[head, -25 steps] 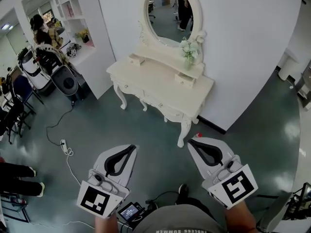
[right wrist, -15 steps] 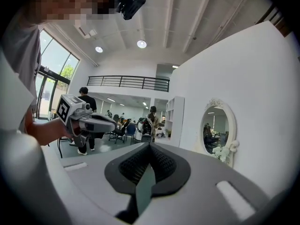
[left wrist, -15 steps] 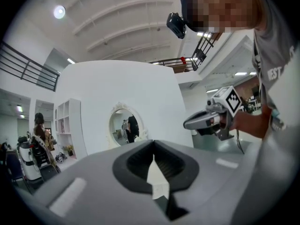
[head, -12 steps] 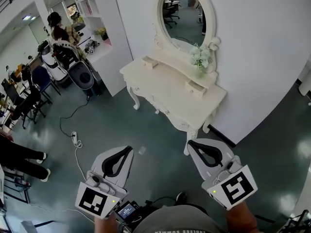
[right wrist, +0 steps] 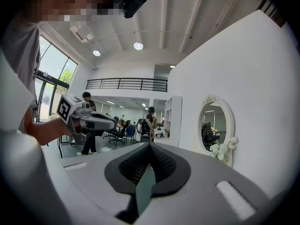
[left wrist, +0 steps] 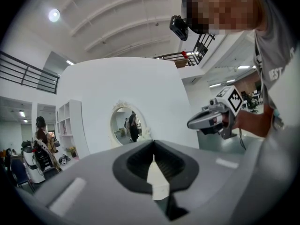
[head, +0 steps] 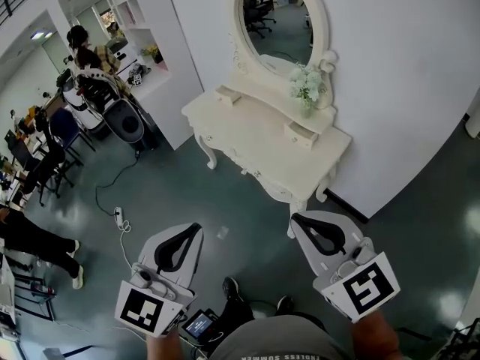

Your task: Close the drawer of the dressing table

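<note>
The cream dressing table stands against the white wall, with an oval mirror and a vase of white flowers. Two small drawers jut from its raised back shelf, and the front drawers sit under the top. From here I cannot tell which drawer stands open. My left gripper and right gripper hover over the floor, well short of the table. Both are shut and empty. The mirror shows ahead of the left gripper, and to the right of the right gripper.
A stroller and a person are at the back left beside a white shelf unit. A power strip with its cable lies on the grey floor. Another person's legs show at the left edge. Office chairs stand far left.
The view has drifted, so the table sits slightly further right. A shoe now shows below, between the grippers. Both grippers keep their places in the view, still shut.
</note>
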